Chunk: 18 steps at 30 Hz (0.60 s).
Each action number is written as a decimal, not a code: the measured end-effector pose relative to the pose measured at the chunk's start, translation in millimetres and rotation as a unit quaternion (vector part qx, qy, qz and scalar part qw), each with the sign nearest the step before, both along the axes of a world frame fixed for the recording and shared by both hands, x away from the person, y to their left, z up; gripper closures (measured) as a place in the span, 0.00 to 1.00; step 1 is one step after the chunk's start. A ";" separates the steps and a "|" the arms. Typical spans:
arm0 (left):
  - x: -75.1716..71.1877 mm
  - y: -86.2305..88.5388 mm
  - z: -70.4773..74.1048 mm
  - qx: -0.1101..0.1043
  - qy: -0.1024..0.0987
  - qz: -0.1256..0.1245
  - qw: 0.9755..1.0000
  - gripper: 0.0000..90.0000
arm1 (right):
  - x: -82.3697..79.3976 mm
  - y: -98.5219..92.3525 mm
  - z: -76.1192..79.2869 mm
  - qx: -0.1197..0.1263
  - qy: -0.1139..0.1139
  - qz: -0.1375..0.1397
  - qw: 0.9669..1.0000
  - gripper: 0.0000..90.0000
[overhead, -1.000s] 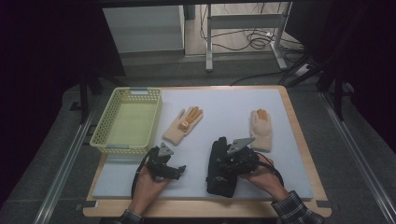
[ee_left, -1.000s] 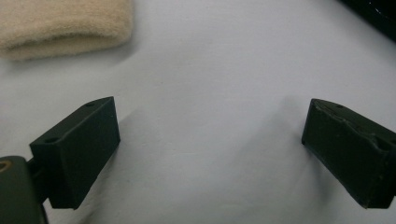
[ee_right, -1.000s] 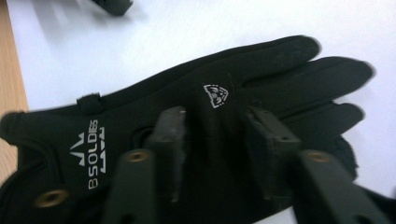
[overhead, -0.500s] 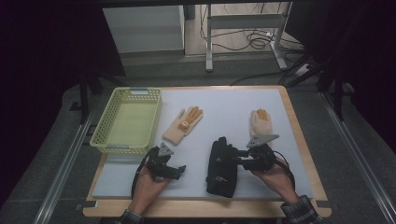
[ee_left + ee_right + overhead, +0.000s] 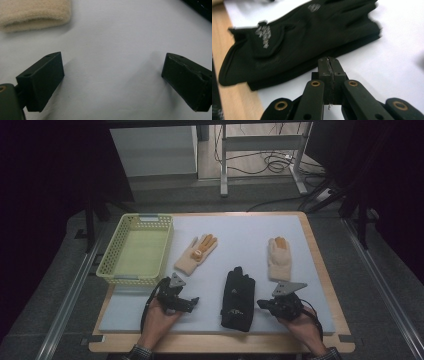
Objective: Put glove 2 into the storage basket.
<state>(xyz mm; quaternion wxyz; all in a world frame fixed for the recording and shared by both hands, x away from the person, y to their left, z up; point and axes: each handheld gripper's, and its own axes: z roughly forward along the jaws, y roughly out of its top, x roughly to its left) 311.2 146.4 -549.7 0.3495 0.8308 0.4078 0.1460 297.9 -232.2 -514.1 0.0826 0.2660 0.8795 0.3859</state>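
Note:
A black glove (image 5: 238, 297) lies flat on the white mat (image 5: 240, 235), near the front. My right gripper (image 5: 261, 304) sits just right of it, pointing at it. In the right gripper view its jaws (image 5: 329, 61) have just been closing and now meet with nothing between them, the black glove (image 5: 299, 42) a short way ahead. My left gripper (image 5: 192, 302) rests left of the black glove, open. Its jaws (image 5: 112, 62) stand wide over bare mat. The cuff of a cream glove (image 5: 35, 12) lies beyond them.
A yellow mesh basket (image 5: 137, 247) stands empty at the mat's left edge. A cream glove with orange fingertips (image 5: 196, 254) lies beside it, and a second cream glove (image 5: 278, 258) lies to the right. The wooden table rim (image 5: 320, 270) borders the mat.
My right gripper has drawn off the black glove to the right and toward the front edge, and its jaws have come together. The left gripper has stayed put.

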 end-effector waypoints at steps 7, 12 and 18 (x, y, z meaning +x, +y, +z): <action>0.0 0.0 0.0 0.000 0.000 0.000 1.000 0.05 | -11.7 6.3 -10.8 0.005 0.008 0.023 1.000 0.98; 0.0 0.0 0.0 0.000 0.000 0.000 1.000 0.05 | -14.1 14.2 -14.9 0.004 0.009 0.037 0.999 0.98; 0.0 0.0 0.0 0.000 0.000 0.000 1.000 0.05 | -13.8 18.1 -16.8 0.014 0.011 0.035 0.999 0.98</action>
